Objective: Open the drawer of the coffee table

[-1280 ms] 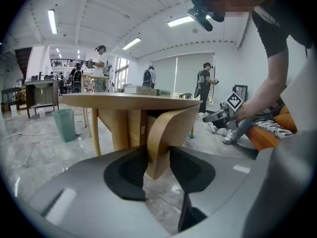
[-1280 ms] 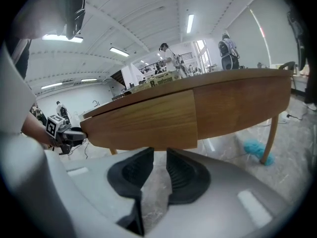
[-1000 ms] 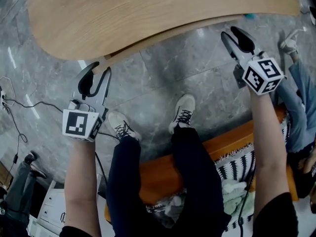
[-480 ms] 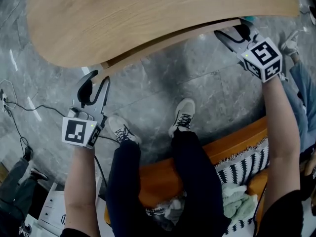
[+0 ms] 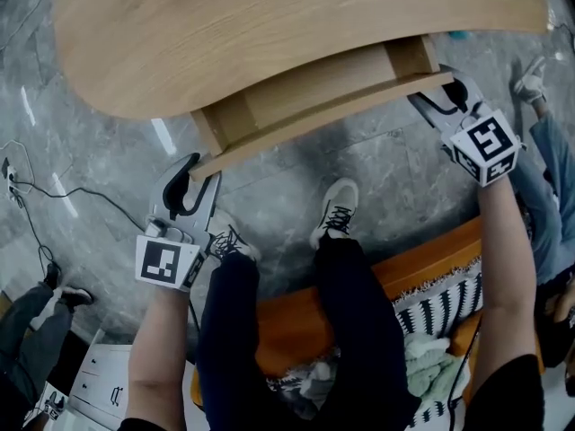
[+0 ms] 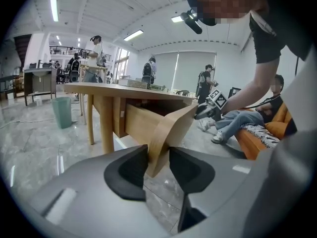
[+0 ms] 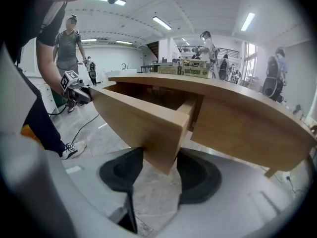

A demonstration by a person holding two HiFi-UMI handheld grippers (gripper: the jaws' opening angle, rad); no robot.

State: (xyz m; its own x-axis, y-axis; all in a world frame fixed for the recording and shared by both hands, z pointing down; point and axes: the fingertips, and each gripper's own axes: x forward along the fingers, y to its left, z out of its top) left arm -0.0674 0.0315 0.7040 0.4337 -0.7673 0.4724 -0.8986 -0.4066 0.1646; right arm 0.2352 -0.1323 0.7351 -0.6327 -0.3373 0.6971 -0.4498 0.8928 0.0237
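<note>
The wooden coffee table has its drawer pulled partly out towards me. My left gripper is open at the left end of the drawer front. In the left gripper view that panel end stands between the jaws of the left gripper, against one pad and with a thin gap to the other. My right gripper straddles the front's right end. Its jaws have just been opening. In the right gripper view the panel sits between the wide jaws of the right gripper.
My own legs and a shoe are below the drawer, in front of an orange bench. A cable trails on the grey floor at left. Someone's legs are at the right edge. Boxes lie on the tabletop.
The drawer was closed and has now slid out towards me. The right gripper rolled and moved onto the front's right end. Both grippers then came back with the front.
</note>
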